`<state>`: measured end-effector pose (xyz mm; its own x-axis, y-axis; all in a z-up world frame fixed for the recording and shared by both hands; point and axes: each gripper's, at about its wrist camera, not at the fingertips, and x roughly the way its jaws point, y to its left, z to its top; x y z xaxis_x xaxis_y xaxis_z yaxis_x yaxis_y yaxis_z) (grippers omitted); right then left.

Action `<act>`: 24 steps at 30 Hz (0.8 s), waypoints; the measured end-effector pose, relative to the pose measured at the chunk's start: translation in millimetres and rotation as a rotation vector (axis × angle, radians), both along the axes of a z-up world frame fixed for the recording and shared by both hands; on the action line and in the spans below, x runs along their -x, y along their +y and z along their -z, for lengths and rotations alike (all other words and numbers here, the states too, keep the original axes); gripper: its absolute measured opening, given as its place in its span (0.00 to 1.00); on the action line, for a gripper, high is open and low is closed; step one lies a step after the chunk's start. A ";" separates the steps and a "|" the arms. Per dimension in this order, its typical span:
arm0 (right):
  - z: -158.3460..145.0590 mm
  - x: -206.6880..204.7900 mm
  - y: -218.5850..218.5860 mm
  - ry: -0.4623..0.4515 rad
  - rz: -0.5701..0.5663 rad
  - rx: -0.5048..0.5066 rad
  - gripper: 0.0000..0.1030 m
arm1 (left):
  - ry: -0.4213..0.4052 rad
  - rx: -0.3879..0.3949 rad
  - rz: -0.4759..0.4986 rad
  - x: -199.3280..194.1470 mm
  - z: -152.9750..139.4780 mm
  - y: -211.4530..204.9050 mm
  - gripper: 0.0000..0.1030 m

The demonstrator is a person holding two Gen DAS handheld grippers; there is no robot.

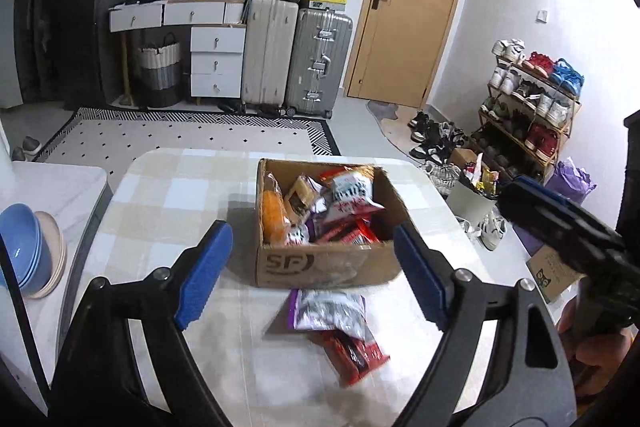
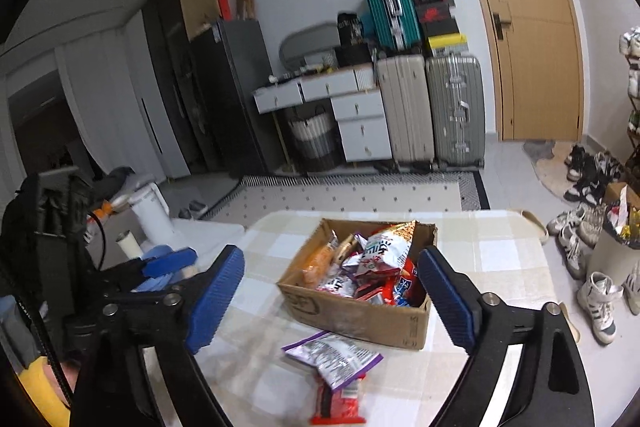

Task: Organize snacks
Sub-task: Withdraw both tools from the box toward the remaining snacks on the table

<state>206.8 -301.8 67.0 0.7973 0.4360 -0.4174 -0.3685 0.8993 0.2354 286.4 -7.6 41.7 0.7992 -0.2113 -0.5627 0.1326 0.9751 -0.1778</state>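
Observation:
A cardboard box full of snack packets stands on the checked table; it also shows in the right wrist view. In front of it lie a purple-and-white snack packet and a red snack packet, partly under the purple one. My left gripper is open and empty, above the table just short of the packets. My right gripper is open and empty, hovering before the box; it shows in the left wrist view at the right.
Stacked blue and beige bowls sit on a white side table at the left. A white bin and shoes stand on the floor right of the table. Suitcases and drawers line the far wall.

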 end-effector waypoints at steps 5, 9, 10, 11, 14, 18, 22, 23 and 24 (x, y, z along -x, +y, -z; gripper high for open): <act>-3.4 60.4 -9.1 -0.072 0.026 -0.019 0.92 | -0.056 -0.044 -0.040 57.2 -11.1 -5.6 0.80; -3.9 100.1 -17.1 -0.090 0.035 -0.102 0.96 | -0.150 -0.044 -0.076 107.0 -22.6 -7.5 1.00; -4.0 108.7 -19.5 -0.098 0.043 -0.120 0.99 | -0.160 -0.051 -0.082 114.0 -24.7 -8.7 0.99; -4.0 119.5 -22.1 -0.110 0.058 -0.137 0.99 | -0.179 -0.056 -0.086 125.8 -25.9 -10.4 0.99; -0.8 138.5 -25.2 -0.121 0.074 -0.140 0.99 | -0.193 -0.083 -0.079 149.6 -25.1 -15.3 0.99; 15.3 158.3 -27.3 -0.115 0.105 -0.120 0.99 | -0.174 -0.091 -0.089 169.6 -16.0 -12.8 0.99; 48.5 162.5 -28.1 -0.059 0.103 -0.105 0.99 | -0.132 -0.075 -0.104 180.7 8.5 -1.5 0.99; 57.0 160.9 -28.6 -0.042 0.097 -0.100 0.99 | -0.124 -0.081 -0.106 182.4 14.1 -0.7 0.99; 66.7 158.4 -27.7 -0.013 0.095 -0.095 0.99 | -0.115 -0.085 -0.109 181.4 21.1 0.7 0.99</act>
